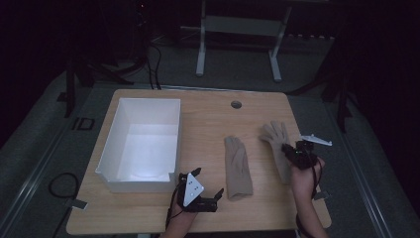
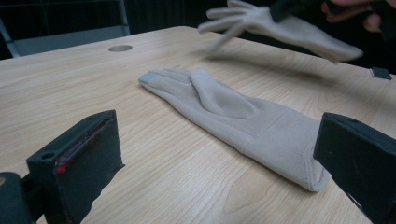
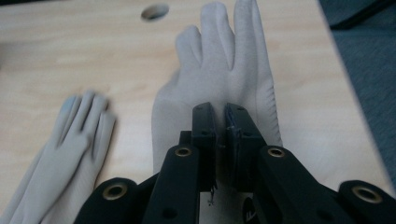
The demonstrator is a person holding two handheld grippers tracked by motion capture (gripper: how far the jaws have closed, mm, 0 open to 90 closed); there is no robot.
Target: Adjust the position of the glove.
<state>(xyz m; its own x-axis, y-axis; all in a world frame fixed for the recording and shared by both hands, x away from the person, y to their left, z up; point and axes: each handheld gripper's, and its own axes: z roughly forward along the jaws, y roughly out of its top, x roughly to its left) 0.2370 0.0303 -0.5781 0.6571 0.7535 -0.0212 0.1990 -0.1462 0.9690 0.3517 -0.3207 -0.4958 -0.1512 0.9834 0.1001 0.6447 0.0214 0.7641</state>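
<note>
Table (image 1: 148, 208): pale wood grain, smooth, faint satin sheen. Lifted glove (image 3: 224, 79): beige cloth, soft, matt, brushed like suede, stitched seam along one edge. Flat glove (image 2: 243, 121): same beige cloth, grey patch at a fingertip. Right gripper (image 3: 220, 126): black matt plastic, brass-coloured rivets. Left gripper (image 2: 219, 158): black matt plastic pads. Box (image 1: 106, 148): white, smooth, matt, looked plastic.

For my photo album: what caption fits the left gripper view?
Open left gripper faces a beige glove flat on the table; behind, a second glove hangs lifted.
</note>
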